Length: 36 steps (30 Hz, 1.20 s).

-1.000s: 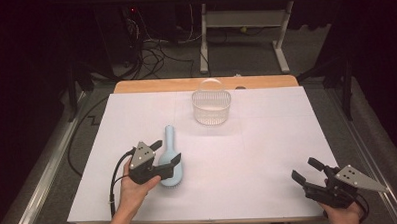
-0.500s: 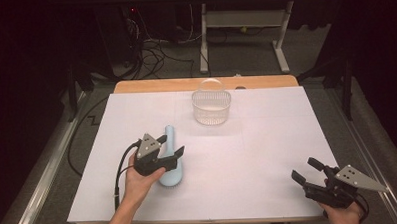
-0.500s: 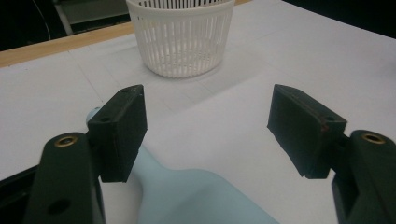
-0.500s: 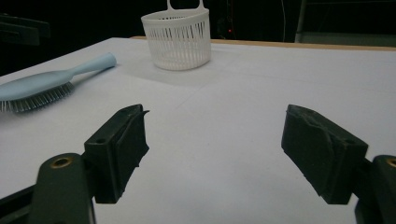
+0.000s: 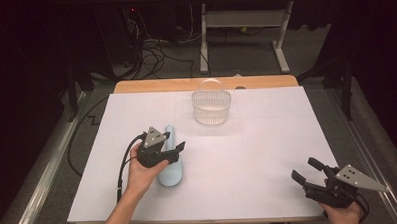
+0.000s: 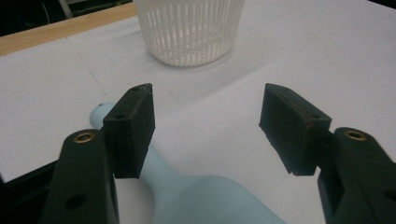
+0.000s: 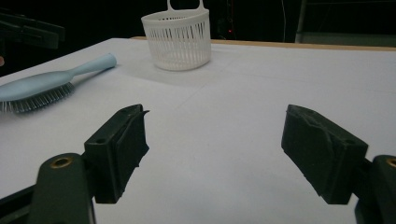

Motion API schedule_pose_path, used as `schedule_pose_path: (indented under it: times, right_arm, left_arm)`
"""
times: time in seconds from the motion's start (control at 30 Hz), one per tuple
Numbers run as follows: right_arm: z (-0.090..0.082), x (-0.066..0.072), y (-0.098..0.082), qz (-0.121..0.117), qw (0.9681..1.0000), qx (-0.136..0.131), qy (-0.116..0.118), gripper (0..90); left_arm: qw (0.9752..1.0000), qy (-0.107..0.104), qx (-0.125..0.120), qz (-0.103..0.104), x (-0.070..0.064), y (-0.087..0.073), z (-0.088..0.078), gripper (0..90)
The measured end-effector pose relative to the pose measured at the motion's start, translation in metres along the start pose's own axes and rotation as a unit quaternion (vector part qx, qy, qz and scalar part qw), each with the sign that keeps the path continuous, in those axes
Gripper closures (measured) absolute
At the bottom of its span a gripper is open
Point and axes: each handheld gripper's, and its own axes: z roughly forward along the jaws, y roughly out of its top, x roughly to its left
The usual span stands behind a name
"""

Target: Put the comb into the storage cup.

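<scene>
Hairbrush (image 6: pixel 205 200) head cut off at bottom edge

room: dark | floor (image 5: pixel 264 54): grey, cables (image 5: pixel 154 53) | table frame (image 5: pixel 243 20): white, behind | tabletop (image 5: pixel 267 139): white

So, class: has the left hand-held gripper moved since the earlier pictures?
Yes. The left hand-held gripper has shifted right, over the blue hairbrush, closer to the white basket; its jaws have been closing.
</scene>
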Motion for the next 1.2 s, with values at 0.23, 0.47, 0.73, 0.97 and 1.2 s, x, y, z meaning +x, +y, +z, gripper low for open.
schedule_pose_path:
  times: [0.23,0.47,0.73,0.97,1.2]
  right_arm:
    - [0.000,0.000,0.000,0.001,1.0000,0.000,0.001,22.6]
    - [0.000,0.000,0.000,0.002,1.0000,0.000,0.000,22.6]
    - [0.000,-0.001,0.000,0.004,1.0000,0.000,0.002,22.6]
    - [0.000,-0.001,0.000,0.005,1.0000,0.001,0.002,22.6]
    - [0.000,-0.001,0.000,0.005,1.0000,0.001,0.002,22.6]
  left_arm:
    - [0.9994,-0.005,0.034,0.005,0.007,0.012,0.005,46.1]
    - [0.9977,-0.011,0.066,0.012,0.013,0.023,0.013,52.9]
    - [0.9936,-0.017,0.111,-0.009,0.024,0.033,0.025,59.7]
    - [0.9902,-0.008,0.139,-0.015,0.030,0.038,0.034,65.5]
    - [0.9880,0.000,0.154,-0.010,0.036,0.048,0.038,73.1]
